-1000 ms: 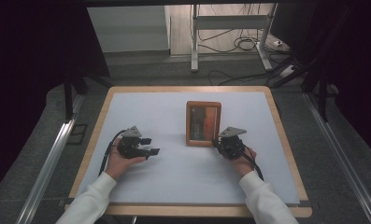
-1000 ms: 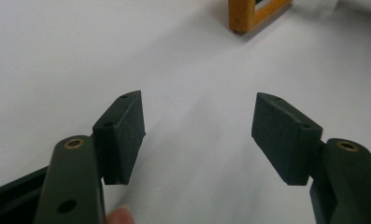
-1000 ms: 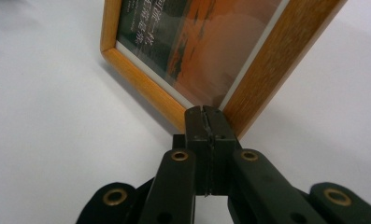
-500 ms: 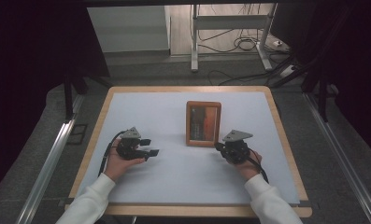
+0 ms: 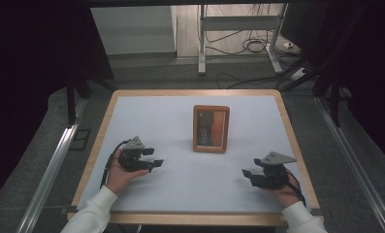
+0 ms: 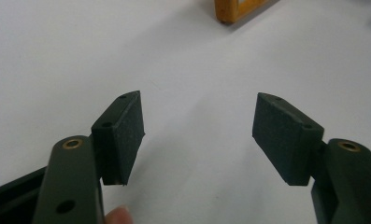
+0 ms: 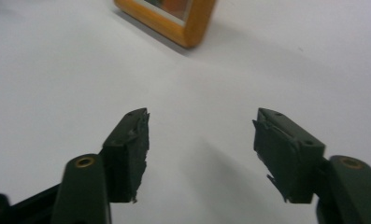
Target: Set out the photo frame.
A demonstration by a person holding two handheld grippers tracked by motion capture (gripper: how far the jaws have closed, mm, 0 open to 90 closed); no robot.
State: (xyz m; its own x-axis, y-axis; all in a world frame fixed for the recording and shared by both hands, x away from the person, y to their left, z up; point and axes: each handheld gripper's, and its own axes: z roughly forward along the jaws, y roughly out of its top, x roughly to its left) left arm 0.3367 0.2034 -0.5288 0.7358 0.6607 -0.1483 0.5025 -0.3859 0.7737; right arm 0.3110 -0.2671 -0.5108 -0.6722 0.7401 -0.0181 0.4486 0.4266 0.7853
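Note:
A wooden picture frame (image 5: pixel 211 128) lies flat in the middle of the white table (image 5: pixel 180 111). My left gripper (image 5: pixel 153 157) rests on the table to the frame's lower left, open, with nothing between its jaws. In the left gripper view, the left gripper (image 6: pixel 199 121) has only bare table between its pads, and the frame's corner (image 6: pixel 234 9) sits far ahead. My right gripper (image 5: pixel 248 177) is near the front right of the table, well clear of the frame. Its jaws have just been opening and hold nothing. The right gripper (image 7: pixel 202 135) points toward the frame (image 7: pixel 174 16).
The table has a wooden rim (image 5: pixel 296 145). Beyond its far edge stand a metal stand (image 5: pixel 238 34) and loose cables (image 5: pixel 253 46) on the floor. A metal rail (image 5: pixel 54 165) runs along the left side.
The right gripper has moved away from the frame's lower right corner, toward the table's front right, and its jaws have opened from shut. The left gripper has kept still.

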